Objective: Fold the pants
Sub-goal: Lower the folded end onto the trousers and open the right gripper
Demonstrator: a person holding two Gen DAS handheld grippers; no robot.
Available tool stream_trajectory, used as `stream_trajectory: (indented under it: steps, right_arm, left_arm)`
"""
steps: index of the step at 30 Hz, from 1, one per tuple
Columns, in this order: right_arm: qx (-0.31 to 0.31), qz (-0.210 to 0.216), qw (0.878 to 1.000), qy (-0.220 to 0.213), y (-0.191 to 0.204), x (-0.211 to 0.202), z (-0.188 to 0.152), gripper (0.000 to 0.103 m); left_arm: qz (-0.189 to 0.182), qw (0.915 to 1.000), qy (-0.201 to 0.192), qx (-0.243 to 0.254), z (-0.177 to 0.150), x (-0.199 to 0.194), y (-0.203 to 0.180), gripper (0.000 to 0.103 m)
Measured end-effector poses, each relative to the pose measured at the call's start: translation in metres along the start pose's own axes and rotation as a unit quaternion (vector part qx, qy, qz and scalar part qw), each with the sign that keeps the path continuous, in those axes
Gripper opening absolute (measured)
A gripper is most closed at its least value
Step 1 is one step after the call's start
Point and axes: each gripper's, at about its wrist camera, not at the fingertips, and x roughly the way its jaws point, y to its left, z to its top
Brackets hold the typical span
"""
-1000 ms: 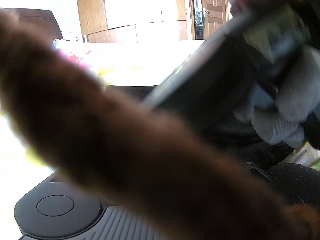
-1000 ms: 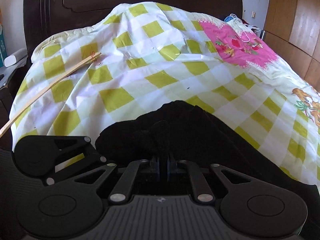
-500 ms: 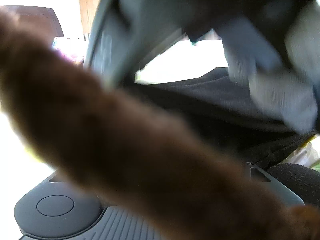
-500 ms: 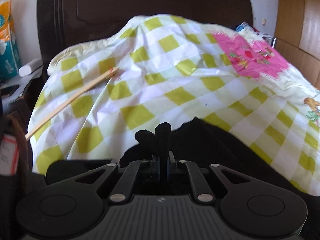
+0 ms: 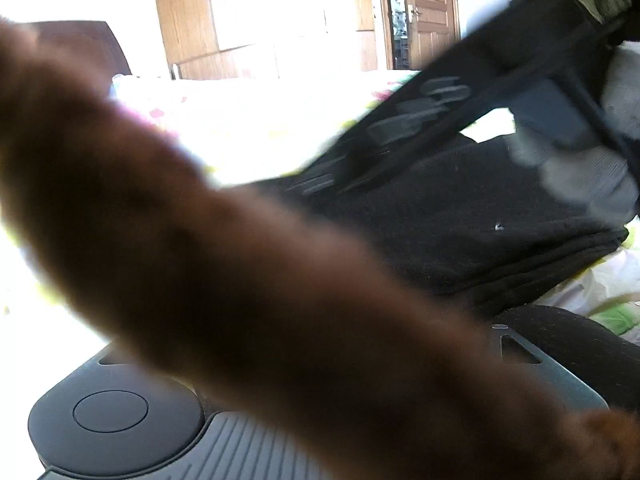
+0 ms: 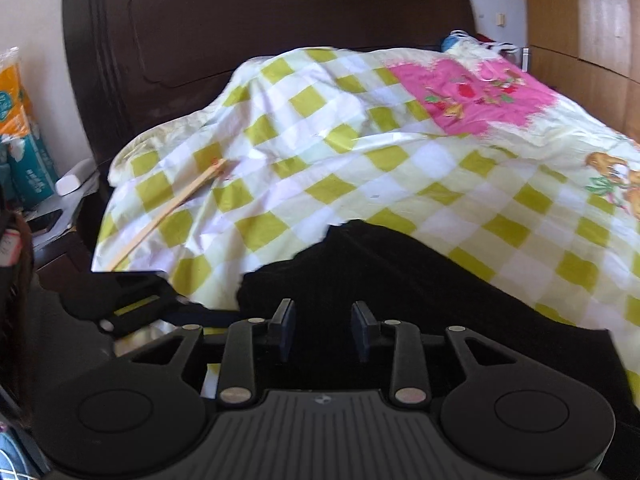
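Black pants (image 6: pixel 420 280) lie on bed, lower centre of right wrist view, on checked quilt (image 6: pixel 360 152); in left wrist view, stacked layers at centre right (image 5: pixel 480 232). Looks folded at least once, edges roughly aligned; likely final fold/tidy left, can't confirm.

Right gripper (image 6: pixel 322 330): jaws opening, nothing pinched btwn pads, pants just beyond tips. Left gripper (image 5: pixel 120 412): body at lower left, jaws hidden behind blurred brown strand close to lens; grip can't tell. Gloved hand (image 5: pixel 592 184) at right edge.

Thin wooden stick (image 6: pixel 168 216) on quilt, left.

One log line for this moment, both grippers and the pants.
right gripper: jaws opening, nothing pinched | left gripper: view blocked by brown blur | black pants: folded on checked bedspread
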Motion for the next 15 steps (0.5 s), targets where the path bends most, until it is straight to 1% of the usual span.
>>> stream_trajectory:
  steps: [2,4,5,6,7,8,9,10,11,12,14,15]
  right_arm:
    - [0.036,-0.040,0.999,0.009,-0.032,-0.011,-0.013,0.045]
    - [0.077,-0.072,0.994,0.016,-0.063,-0.017,-0.027,0.045]
    - [0.092,-0.091,0.991,0.021,-0.077,-0.019,-0.035,0.045]
    - [0.111,-0.119,0.986,0.034,-0.093,-0.019,-0.043,0.045]
    - [0.132,-0.138,0.980,0.051,-0.107,-0.017,-0.051,0.045]
    - [0.149,-0.144,0.976,0.062,-0.120,-0.015,-0.059,0.045]
    - [0.160,-0.143,0.975,0.062,-0.132,-0.016,-0.067,0.043]
    - [0.167,-0.136,0.975,0.056,-0.139,-0.018,-0.072,0.038]
    - [0.178,-0.130,0.974,0.051,-0.144,-0.024,-0.074,0.036]
    - [0.191,-0.125,0.973,0.041,-0.148,-0.032,-0.074,0.036]
    - [0.215,-0.128,0.968,0.014,-0.154,-0.058,-0.078,0.041]
    - [0.220,-0.134,0.966,0.007,-0.157,-0.069,-0.081,0.042]
  left_arm:
    - [0.005,0.9999,-0.010,0.002,0.009,-0.008,-0.001,0.070]
    - [0.005,0.9997,-0.023,0.009,0.022,-0.007,-0.004,0.071]
    - [0.005,0.9996,-0.026,0.011,0.029,-0.002,-0.007,0.071]
    - [0.004,0.9995,-0.028,0.013,0.036,0.005,-0.010,0.072]
    - [0.000,0.9995,-0.029,0.011,0.042,0.015,-0.011,0.072]
    - [-0.009,0.9997,-0.024,0.005,0.046,0.025,-0.013,0.072]
    - [-0.014,0.9998,-0.011,0.001,0.049,0.040,-0.014,0.072]
    - [-0.016,0.9998,0.011,0.000,0.050,0.056,-0.016,0.072]
    - [-0.017,0.9991,0.039,0.000,0.049,0.072,-0.017,0.072]
    - [-0.019,0.9983,0.055,0.005,0.046,0.084,-0.018,0.073]
    - [-0.017,0.9979,0.060,0.014,0.048,0.089,-0.018,0.075]
    - [-0.012,0.9976,0.065,0.019,0.053,0.087,-0.020,0.076]
